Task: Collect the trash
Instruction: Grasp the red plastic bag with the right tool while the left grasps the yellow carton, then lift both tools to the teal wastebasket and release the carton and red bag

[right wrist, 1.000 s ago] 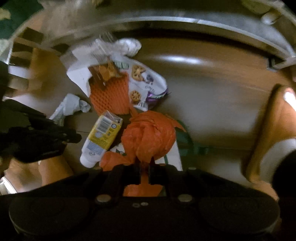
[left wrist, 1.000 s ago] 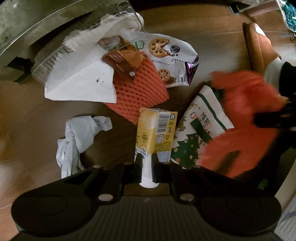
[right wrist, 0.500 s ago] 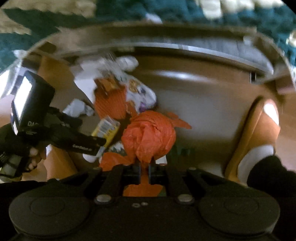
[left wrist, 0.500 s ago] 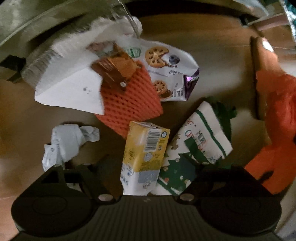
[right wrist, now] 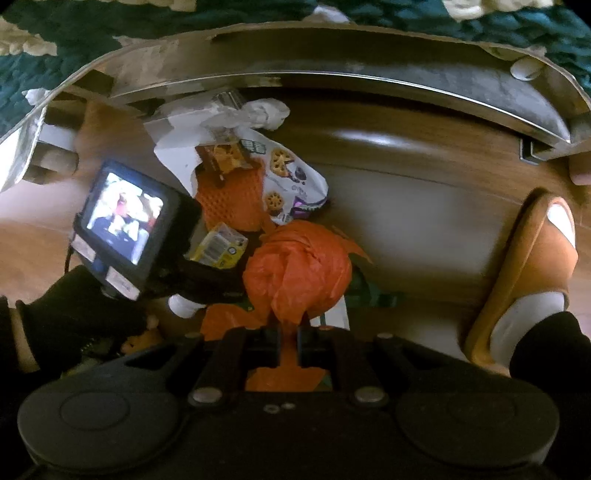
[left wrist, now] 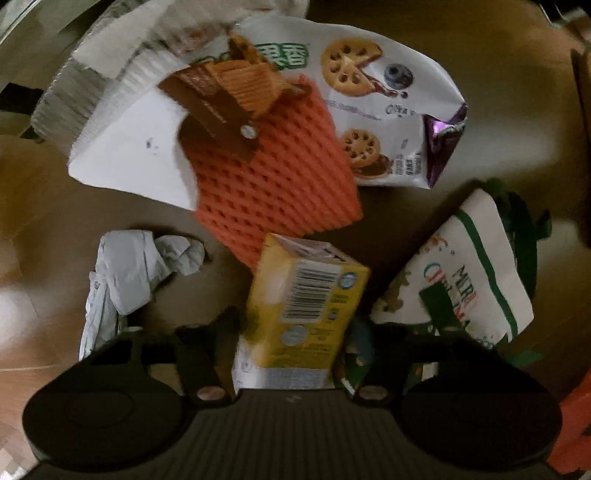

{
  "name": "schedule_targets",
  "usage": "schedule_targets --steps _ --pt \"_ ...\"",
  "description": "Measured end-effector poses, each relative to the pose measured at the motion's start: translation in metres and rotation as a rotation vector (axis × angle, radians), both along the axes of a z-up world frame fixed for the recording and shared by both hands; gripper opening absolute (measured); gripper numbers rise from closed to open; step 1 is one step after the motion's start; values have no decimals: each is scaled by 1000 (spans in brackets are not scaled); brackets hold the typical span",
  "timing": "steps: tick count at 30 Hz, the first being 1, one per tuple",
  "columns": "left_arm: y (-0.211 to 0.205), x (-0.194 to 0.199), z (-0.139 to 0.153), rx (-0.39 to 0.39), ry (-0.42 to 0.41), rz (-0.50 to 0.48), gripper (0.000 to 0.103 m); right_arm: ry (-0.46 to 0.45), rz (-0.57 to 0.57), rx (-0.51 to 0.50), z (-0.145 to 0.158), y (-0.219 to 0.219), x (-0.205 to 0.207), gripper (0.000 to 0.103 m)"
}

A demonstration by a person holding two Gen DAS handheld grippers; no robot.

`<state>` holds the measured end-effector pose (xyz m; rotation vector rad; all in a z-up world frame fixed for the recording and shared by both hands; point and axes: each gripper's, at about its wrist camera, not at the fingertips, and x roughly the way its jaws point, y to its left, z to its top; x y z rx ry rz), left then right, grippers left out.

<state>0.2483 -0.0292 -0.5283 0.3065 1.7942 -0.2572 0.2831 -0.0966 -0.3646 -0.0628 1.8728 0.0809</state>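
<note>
The left gripper (left wrist: 291, 343) stands spread wide around the yellow carton (left wrist: 306, 306) lying on the wooden floor (left wrist: 498, 110). Just beyond it lies orange foam netting (left wrist: 273, 184), a cookie wrapper (left wrist: 388, 110) farther right. The right gripper (right wrist: 287, 334) is clamped on the orange bag (right wrist: 299, 273), near the left gripper.

Setting. A brown wood-grain floor (right wrist: 424, 206) fills both views, its boards running roughly left to right in the right wrist view. A pale patch of reflected light (right wrist: 373, 140) lies on the boards near the far edge. Beyond it, a curved metallic rail (right wrist: 369, 79) spans the scene. Behind the rail lies a dark green textile with cream patches (right wrist: 92, 22). Lighting is dim and warm overall.
</note>
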Motion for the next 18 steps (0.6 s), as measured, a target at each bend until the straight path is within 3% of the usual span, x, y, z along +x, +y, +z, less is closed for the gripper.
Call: schedule_targets --steps 8,14,18 --pt "11 -3 16 15 31 1 57 -15 24 1 6 9 2 6" --pt "30 5 73 -16 -21 36 56 -84 62 -11 16 15 6 6" --pt "35 4 131 -52 -71 58 56 -134 99 -28 26 18 4 6"
